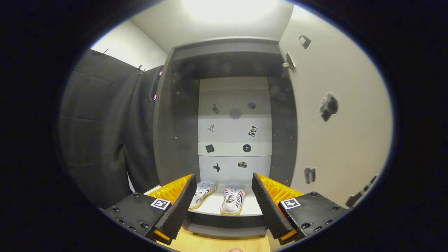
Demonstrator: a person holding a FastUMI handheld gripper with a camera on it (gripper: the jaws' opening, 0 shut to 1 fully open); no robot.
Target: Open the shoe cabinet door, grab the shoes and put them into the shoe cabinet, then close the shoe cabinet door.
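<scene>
A dark grey shoe cabinet [175, 115] stands straight ahead with its door [343, 115] swung wide to the right. On its pale bottom shelf [215, 207] sit two white shoes with red and blue stripes, toes toward me: one [202, 193] just behind my left finger, the other [233, 201] between the fingers and beyond them. My gripper [224, 190] is open, with nothing between its fingers, a little in front of the cabinet's lower edge. The shelves above the shoes hold nothing.
The cabinet's white back panel [234, 136] carries small dark stickers, as does the inside of the door. Black cloth [105, 133] hangs to the left of the cabinet. A wooden floor [217, 243] lies below the fingers. A bright lamp glares on the ceiling.
</scene>
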